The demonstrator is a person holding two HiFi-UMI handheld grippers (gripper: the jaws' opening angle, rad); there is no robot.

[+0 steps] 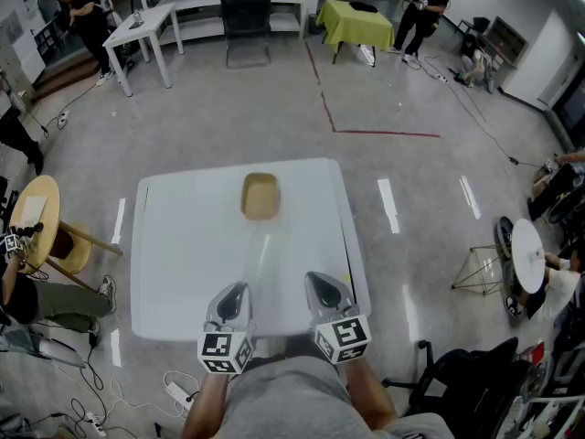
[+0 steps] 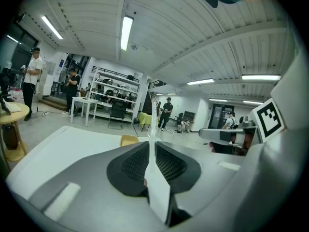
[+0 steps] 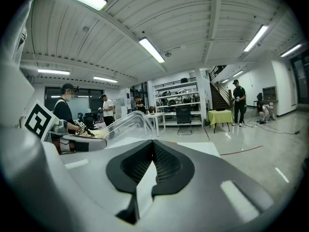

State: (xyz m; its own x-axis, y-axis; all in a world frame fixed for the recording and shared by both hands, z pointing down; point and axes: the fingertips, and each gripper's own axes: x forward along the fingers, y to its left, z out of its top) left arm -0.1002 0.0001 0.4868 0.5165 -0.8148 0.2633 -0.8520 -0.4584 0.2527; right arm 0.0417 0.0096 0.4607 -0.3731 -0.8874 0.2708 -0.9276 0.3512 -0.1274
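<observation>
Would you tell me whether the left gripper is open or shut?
Shut: the left gripper clamps a clear plastic sheet; its pads meet on the sheet's thin edge with no gap.

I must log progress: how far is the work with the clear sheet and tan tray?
Done: the left claw is shut on the clear sheet. In hand: it holds the sheet over the table, toward the tan tray. Left: the tray looks empty; the right claw is shut on nothing.
</observation>
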